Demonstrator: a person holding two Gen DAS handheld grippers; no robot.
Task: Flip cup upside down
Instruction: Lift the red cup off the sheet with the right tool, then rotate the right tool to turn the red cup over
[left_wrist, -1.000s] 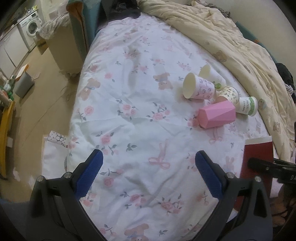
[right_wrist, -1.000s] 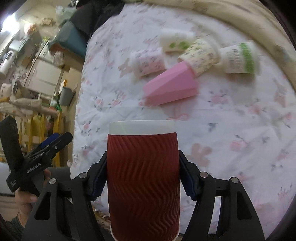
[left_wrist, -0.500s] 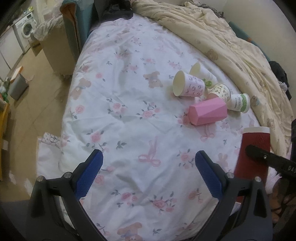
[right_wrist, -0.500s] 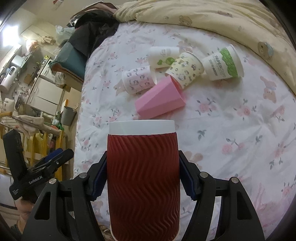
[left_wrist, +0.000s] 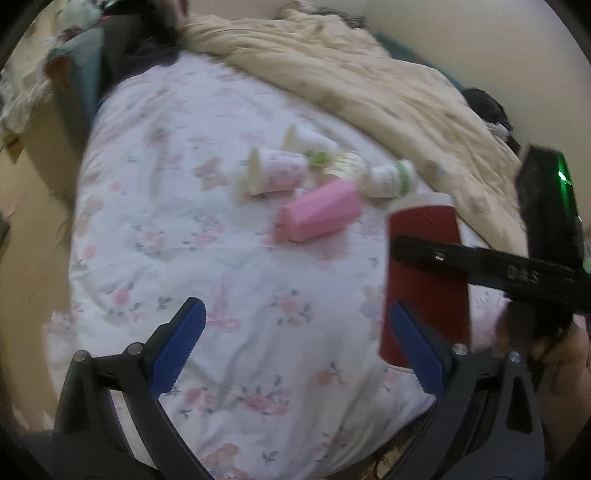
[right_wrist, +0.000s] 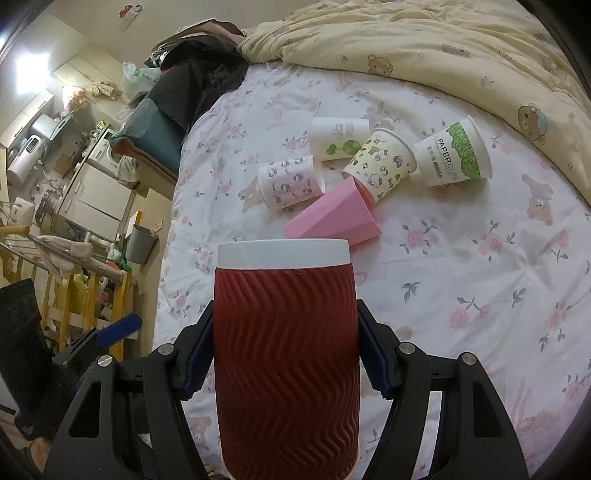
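My right gripper (right_wrist: 284, 354) is shut on a dark red ribbed paper cup (right_wrist: 286, 354) with a white band at its far end, held above the bed. The same cup (left_wrist: 424, 273) shows at the right of the left wrist view, with the right gripper's black finger (left_wrist: 480, 258) across it. My left gripper (left_wrist: 295, 350) is open and empty, its blue pads wide apart above the floral sheet, its right pad just in front of the red cup.
A pink faceted cup (right_wrist: 334, 216) and several printed paper cups (right_wrist: 380, 166) lie on their sides in the middle of the floral sheet (right_wrist: 480, 277). A beige duvet (right_wrist: 443, 44) is bunched along the far side. Furniture and a drying rack (right_wrist: 55, 258) stand left of the bed.
The left wrist view has swung right and closer to the red cup, and is blurred with motion. The right gripper has tilted its view up the bed, still holding the cup.
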